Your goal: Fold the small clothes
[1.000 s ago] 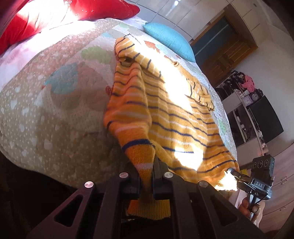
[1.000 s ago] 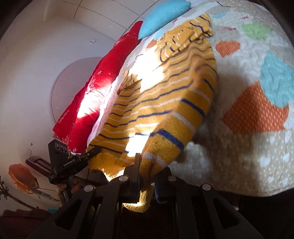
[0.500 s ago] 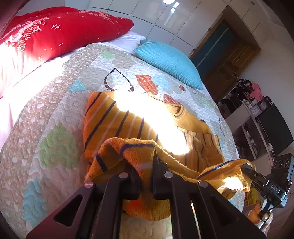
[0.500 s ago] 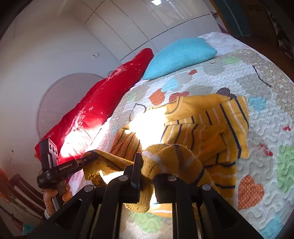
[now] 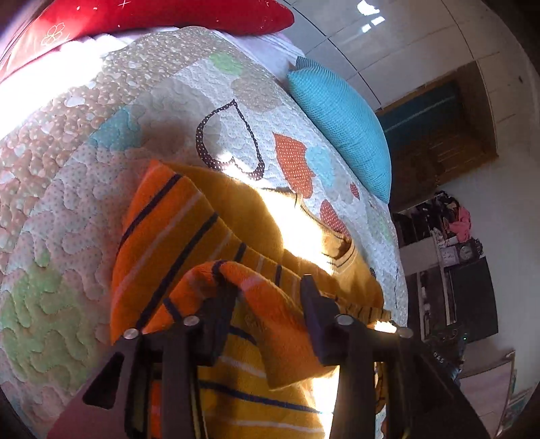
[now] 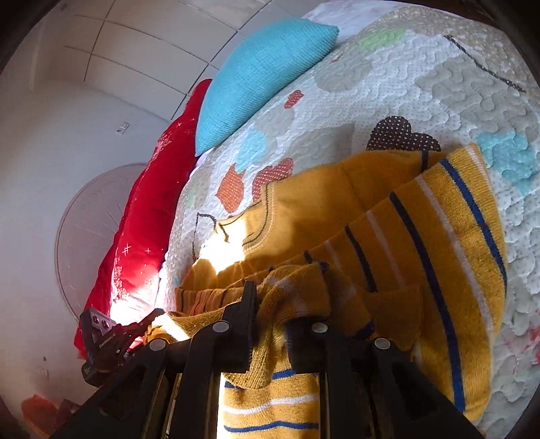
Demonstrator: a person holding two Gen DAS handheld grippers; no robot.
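Note:
A small yellow-orange striped knit sweater (image 5: 209,236) lies on the quilted bedspread (image 5: 67,209), folded up on itself, its bottom hem brought toward the collar. My left gripper (image 5: 266,297) stands open, and the hem (image 5: 256,304) lies loose between the fingers. In the right wrist view the same sweater (image 6: 422,229) lies doubled over. My right gripper (image 6: 287,304) is also open, with a bunched fold of hem (image 6: 297,290) draped between its fingers. The left gripper (image 6: 111,334) shows at the lower left of that view.
A turquoise pillow (image 5: 341,114) and a red pillow (image 5: 168,13) lie at the head of the bed. They also show in the right wrist view, turquoise pillow (image 6: 260,74) and red pillow (image 6: 148,209). Shelves with clutter (image 5: 452,250) stand beyond the bed's right side.
Both grippers carried the sweater's hem up from the bed's foot edge toward the collar, lowered it onto the upper half, and their jaws have opened from shut.

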